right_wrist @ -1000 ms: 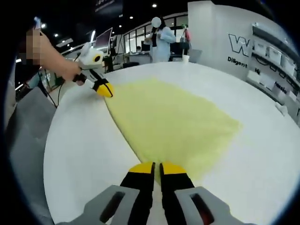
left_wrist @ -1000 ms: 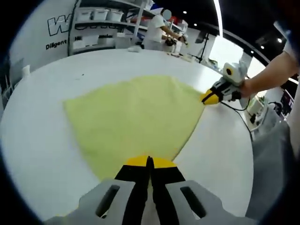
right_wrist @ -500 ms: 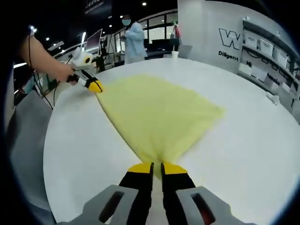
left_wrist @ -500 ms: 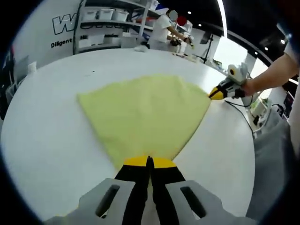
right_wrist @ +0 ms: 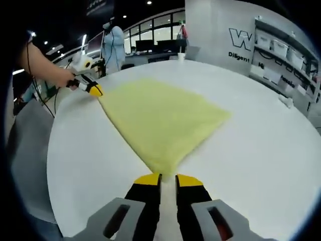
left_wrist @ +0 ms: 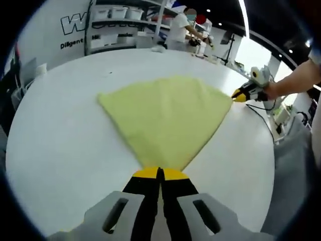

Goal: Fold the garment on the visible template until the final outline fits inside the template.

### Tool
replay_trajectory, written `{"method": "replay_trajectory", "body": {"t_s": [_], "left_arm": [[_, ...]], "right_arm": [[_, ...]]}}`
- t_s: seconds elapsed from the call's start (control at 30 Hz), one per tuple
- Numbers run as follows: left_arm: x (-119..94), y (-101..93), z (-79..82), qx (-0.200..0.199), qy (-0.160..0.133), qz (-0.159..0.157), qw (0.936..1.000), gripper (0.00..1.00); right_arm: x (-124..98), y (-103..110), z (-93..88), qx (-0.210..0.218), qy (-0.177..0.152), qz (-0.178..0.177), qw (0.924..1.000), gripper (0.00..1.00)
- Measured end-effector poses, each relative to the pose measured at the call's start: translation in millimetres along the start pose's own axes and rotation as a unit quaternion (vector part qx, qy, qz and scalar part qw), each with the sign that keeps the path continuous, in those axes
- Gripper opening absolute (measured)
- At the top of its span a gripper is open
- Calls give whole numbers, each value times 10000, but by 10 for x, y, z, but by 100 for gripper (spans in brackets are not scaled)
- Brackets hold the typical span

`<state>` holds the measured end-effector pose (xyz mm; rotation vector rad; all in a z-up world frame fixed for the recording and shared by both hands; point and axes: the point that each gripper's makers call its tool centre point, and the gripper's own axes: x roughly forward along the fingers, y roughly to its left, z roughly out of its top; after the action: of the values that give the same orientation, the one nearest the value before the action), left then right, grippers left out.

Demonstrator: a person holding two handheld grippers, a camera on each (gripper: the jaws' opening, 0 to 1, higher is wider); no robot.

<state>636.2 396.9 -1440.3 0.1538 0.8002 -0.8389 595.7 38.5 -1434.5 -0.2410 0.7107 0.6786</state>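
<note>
I have the left gripper and right gripper each clamped on a corner of the yellow cloth, bare white table all round its edges.

R gripper fingers pinch yellow garment corner on white table; L gripper holds far corner.

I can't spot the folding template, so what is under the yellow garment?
The yellow garment lies spread on the white table. Bare tabletop shows around it; whatever is beneath, template included, is covered by the cloth.
</note>
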Motion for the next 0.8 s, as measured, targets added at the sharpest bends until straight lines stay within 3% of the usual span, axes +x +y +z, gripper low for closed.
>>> {"method": "replay_trajectory", "body": {"t_s": [0.37,0.53,0.8], "left_arm": [[-205,-123,100,-121,-349,21,9993,3],[-305,-226,201,-321,-692,22,9971,15],[-460,-391,150,-667,-980,203,9927,37]], "right_arm": [[-173,27,89,149,-177,-117,9997,10],[-275,75,118,367,-322,-221,9986,21],[-430,283,171,605,-557,-285,9962,33]]}}
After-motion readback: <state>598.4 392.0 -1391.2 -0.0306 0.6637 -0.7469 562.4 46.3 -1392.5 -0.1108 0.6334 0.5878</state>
